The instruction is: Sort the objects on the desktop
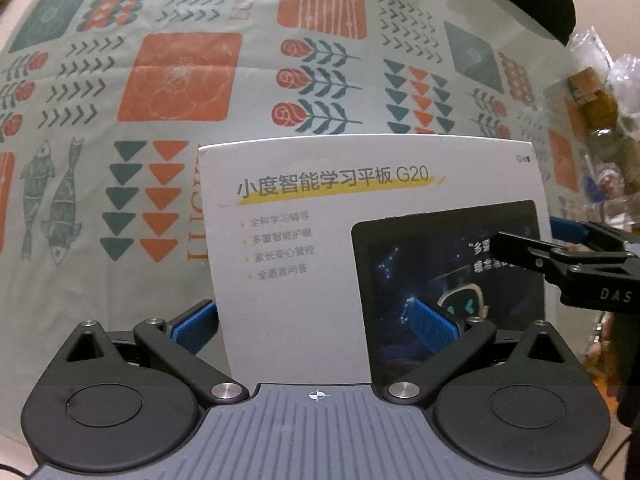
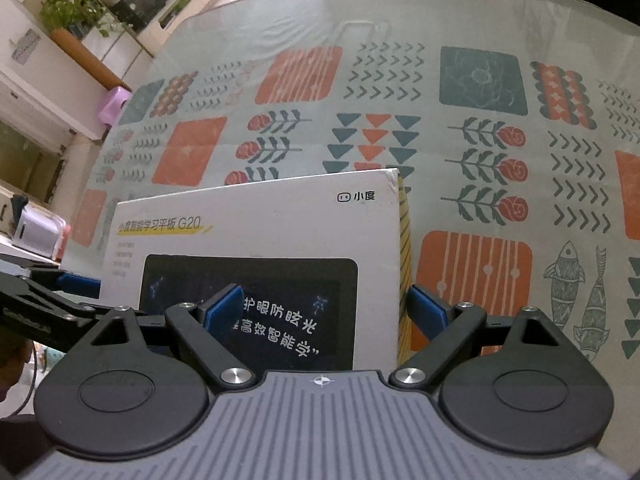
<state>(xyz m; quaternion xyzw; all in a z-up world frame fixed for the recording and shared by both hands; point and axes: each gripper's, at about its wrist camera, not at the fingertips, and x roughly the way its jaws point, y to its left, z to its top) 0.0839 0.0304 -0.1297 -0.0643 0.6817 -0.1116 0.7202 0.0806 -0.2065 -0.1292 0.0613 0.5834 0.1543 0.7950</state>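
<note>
A flat white tablet box (image 1: 320, 240) with Chinese print and a dark tablet picture sits between both grippers over the patterned tablecloth. My left gripper (image 1: 314, 326) straddles the box's left end, one blue pad under it and one on its face. My right gripper (image 2: 324, 308) straddles the box's (image 2: 260, 232) right end, one pad on the face and one below the yellow striped side. Both look clamped on the box. The right gripper's fingers (image 1: 560, 256) also show at the right of the left wrist view.
The round table (image 2: 480, 20) carries a cloth with orange and teal prints under glass. Clear plastic bags and small packets (image 1: 600, 112) lie at the table's right edge. A plant, a purple stool (image 2: 114, 104) and cabinets stand beyond the table.
</note>
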